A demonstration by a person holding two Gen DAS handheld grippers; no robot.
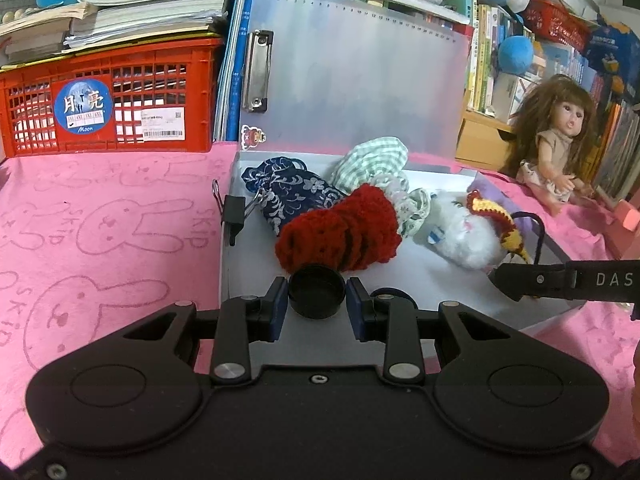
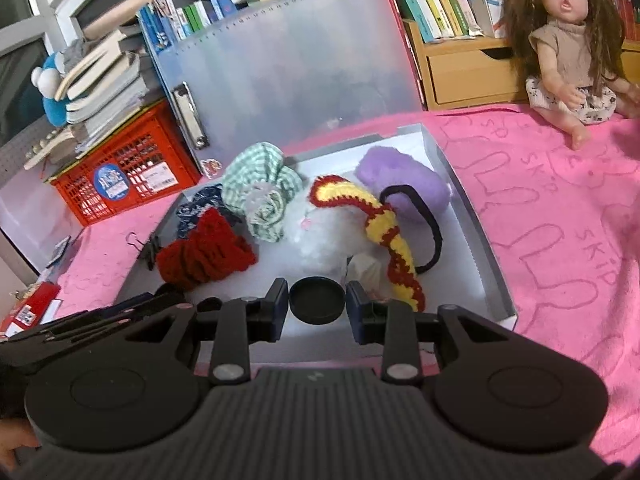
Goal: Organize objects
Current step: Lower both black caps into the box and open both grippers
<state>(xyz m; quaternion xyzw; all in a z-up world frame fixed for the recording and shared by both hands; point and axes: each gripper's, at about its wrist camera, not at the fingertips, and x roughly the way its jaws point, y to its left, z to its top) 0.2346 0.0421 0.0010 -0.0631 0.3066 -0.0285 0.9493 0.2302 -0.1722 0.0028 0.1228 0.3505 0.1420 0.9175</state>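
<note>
Black cap point(image 1: 317, 296) between left gripper point(image 1: 317, 303) fingers

The cloth point(image 1: 104, 216) is pink with outlined rabbits; the crate point(image 1: 108, 100) is red with a blue round sticker; the tray point(image 2: 468, 200) is grey-white; in it lie a dark red knit point(image 1: 340, 232), a navy floral pouch point(image 1: 288, 192), a green-checked cloth point(image 2: 260, 188), a purple plush point(image 2: 400, 184), and a red-and-yellow striped knit point(image 2: 384, 224).
</note>
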